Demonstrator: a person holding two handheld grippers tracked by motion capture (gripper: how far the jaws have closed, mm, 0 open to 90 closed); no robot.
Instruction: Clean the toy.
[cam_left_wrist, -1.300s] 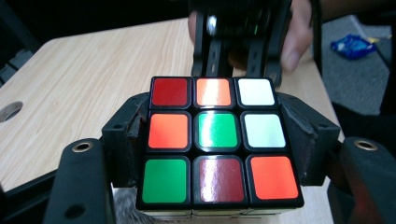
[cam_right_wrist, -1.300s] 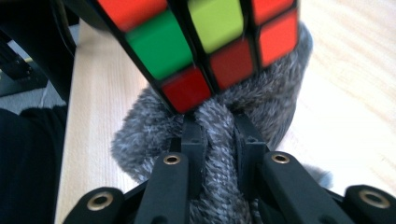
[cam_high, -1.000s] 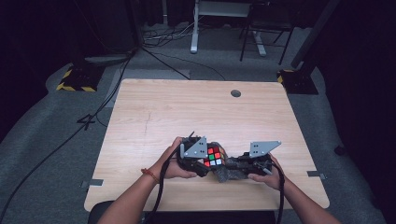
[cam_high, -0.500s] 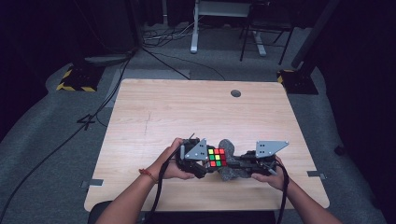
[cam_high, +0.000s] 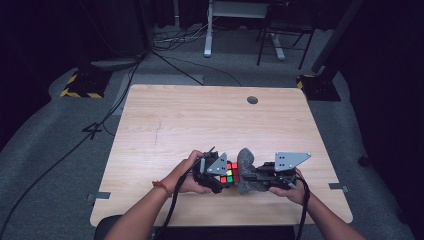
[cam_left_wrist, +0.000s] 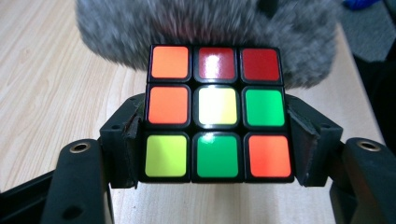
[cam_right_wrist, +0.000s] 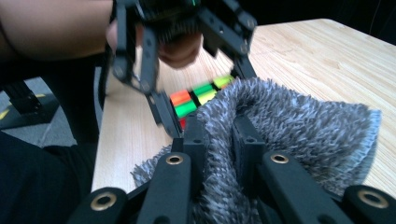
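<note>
Wiping is under way near the table's (cam_high: 165, 115) near edge: left gripper (cam_left_wrist: 217, 140) clamps the cube (cam_left_wrist: 215, 112); right gripper (cam_right_wrist: 219, 140) pinches the cloth (cam_right_wrist: 299, 126) against it; other faces likely remain.

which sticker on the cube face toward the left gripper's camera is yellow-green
The bottom-left sticker of the cube. The two greens beside it, bottom middle and middle right, are deeper green; the centre sticker is pale yellow.

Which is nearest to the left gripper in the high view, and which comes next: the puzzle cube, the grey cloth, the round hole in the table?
1. Puzzle cube: between the jaws of the left gripper.
2. Grey cloth: just right of the cube.
3. Round hole: at the table's far edge.
</note>
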